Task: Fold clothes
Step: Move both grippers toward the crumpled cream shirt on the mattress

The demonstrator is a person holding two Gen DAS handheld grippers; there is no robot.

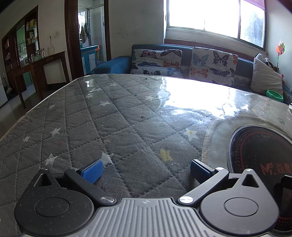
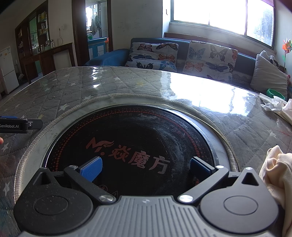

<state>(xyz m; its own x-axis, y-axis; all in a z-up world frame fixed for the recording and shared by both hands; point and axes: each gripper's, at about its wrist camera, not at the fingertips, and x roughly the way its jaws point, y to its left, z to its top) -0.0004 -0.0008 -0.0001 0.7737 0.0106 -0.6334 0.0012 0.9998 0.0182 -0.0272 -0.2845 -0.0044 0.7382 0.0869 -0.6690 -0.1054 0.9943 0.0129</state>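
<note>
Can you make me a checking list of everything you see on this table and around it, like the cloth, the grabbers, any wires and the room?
Surface: quilted star-print table cover under glossy clear sheet; round black hotplate set in.
Job's things: cream cloth bunched at right edge.
Clutter: crumpled tissue, green bowl.
Grippers: left gripper open, empty; right gripper open, empty, over hotplate.
Cables: cord hanging from wall socket.
Surroundings: blue sofa, butterfly cushions, window.
</note>
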